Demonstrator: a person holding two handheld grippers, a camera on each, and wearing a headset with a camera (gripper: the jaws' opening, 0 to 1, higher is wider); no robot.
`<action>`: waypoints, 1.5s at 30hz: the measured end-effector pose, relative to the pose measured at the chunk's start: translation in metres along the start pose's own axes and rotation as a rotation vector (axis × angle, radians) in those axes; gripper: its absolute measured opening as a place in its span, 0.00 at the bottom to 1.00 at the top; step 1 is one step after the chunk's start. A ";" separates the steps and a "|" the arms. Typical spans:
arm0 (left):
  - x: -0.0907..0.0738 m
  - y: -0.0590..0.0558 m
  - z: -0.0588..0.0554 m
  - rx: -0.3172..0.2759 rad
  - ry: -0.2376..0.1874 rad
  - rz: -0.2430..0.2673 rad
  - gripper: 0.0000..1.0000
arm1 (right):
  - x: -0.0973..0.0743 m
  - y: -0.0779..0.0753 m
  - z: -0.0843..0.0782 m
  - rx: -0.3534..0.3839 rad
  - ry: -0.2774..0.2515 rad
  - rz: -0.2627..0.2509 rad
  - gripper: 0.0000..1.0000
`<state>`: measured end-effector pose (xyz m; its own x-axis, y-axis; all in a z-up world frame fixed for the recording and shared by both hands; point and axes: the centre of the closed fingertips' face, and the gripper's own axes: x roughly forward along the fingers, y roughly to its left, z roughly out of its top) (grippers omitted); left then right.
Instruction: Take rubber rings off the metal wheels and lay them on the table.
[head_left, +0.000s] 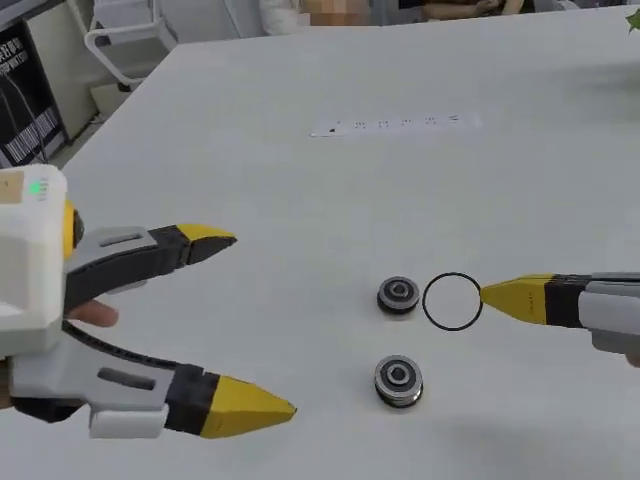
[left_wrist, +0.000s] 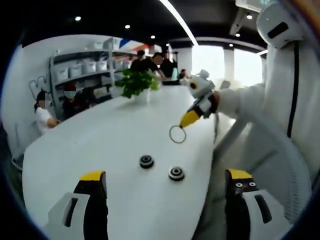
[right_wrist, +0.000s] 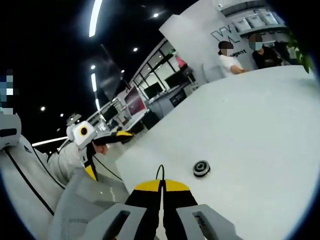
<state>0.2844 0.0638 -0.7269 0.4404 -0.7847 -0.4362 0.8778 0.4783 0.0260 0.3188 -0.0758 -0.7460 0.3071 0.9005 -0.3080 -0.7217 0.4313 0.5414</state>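
Two small metal wheels lie on the white table (head_left: 300, 180): one (head_left: 398, 296) farther from me, one (head_left: 399, 380) nearer. My right gripper (head_left: 485, 293) comes in from the right, shut on a thin black rubber ring (head_left: 452, 300) that hangs at its tip just right of the far wheel. The right gripper view shows the closed jaws (right_wrist: 161, 186), the ring (right_wrist: 160, 172) edge-on and one wheel (right_wrist: 201, 168). My left gripper (head_left: 245, 322) stands open at the left, holding nothing. In the left gripper view the wheels (left_wrist: 146, 161) (left_wrist: 176, 173) lie ahead of it, with the ring (left_wrist: 177, 134) beyond.
A white strip with small marks (head_left: 395, 124) lies farther back on the table. A potted plant (left_wrist: 136, 82) stands at the table's far end, where people (left_wrist: 44, 112) sit. A white chair (head_left: 125, 40) stands beyond the table's left edge.
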 end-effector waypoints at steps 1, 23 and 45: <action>-0.003 0.000 0.000 0.003 -0.002 0.002 1.00 | 0.000 0.002 0.001 0.000 0.000 0.004 0.00; -0.052 -0.005 -0.039 -0.138 -0.036 0.130 1.00 | 0.043 0.040 0.020 -0.068 0.062 0.131 0.00; -0.048 0.003 -0.039 -0.181 -0.083 0.184 1.00 | 0.106 0.049 -0.020 -0.121 0.276 0.231 0.00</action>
<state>0.2584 0.1185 -0.7412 0.6104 -0.7039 -0.3632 0.7368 0.6729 -0.0659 0.3039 0.0398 -0.7676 -0.0394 0.9170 -0.3970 -0.8256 0.1939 0.5298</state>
